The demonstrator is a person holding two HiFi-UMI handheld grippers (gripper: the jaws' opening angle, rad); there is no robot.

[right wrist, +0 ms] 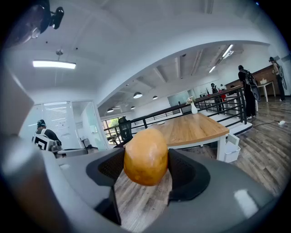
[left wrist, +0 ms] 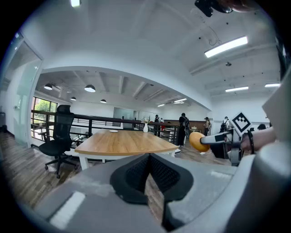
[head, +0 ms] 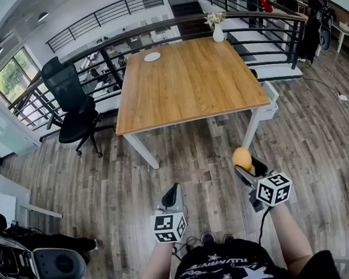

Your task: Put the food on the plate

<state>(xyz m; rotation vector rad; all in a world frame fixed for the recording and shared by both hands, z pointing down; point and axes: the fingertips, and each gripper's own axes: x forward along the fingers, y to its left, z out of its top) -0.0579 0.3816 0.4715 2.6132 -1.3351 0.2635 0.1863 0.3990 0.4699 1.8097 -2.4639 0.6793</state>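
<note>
Right gripper (right wrist: pixel 146 169) clamps the food (right wrist: pixel 145 152) across its middle, a pad on each flank; it looks firm, light, smooth-skinned, likely to roll; left gripper (left wrist: pixel 148 175) closed, empty.

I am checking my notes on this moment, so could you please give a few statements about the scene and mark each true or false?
1. The right gripper is shut on the food. True.
2. The food already lies on the plate. False: the plate sits on the far side of the table, while the food is held in the air short of the table.
3. The left gripper is shut and holds nothing. True.
4. The vase stands on the floor. False: it stands at the table's far edge.
5. A black office chair stands left of the table in the head view. True.
</note>
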